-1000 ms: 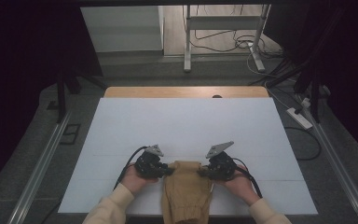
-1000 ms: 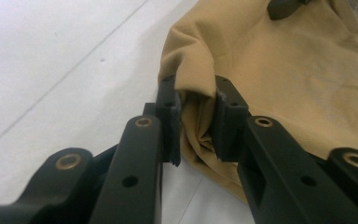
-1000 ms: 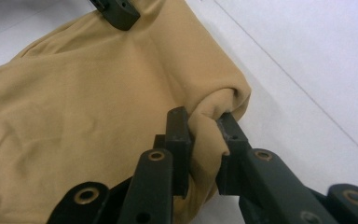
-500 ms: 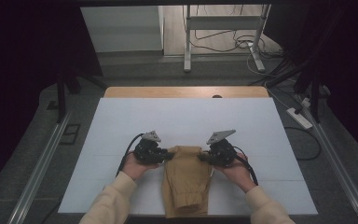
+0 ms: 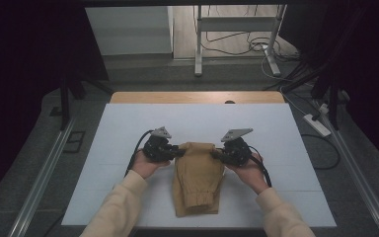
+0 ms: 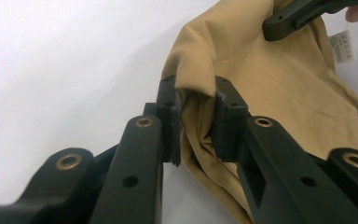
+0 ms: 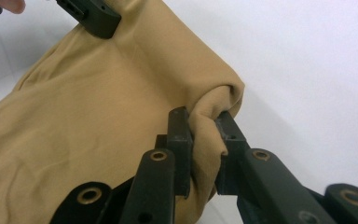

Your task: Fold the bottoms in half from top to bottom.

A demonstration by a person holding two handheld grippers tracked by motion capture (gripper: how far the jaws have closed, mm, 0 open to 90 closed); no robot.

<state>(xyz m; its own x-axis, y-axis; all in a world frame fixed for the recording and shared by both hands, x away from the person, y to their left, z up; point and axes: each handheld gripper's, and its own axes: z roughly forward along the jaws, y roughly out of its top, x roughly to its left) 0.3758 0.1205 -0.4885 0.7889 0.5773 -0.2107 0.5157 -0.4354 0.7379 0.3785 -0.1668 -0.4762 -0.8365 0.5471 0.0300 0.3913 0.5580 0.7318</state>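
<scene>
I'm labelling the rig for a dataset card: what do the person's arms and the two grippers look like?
Both sleeves are pale cream. The left gripper and right gripper are black, each topped by a grey three-cornered plate and trailing a black cable. Close up, their black jaws carry brass-coloured rivets and flat pads.

Garment (image 5: 198, 175) between grippers (on table (image 5: 118, 128)).

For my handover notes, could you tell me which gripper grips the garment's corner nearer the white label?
The left gripper: the white label sits on the tan garment across from its jaws. The right gripper has none nearby.
</scene>
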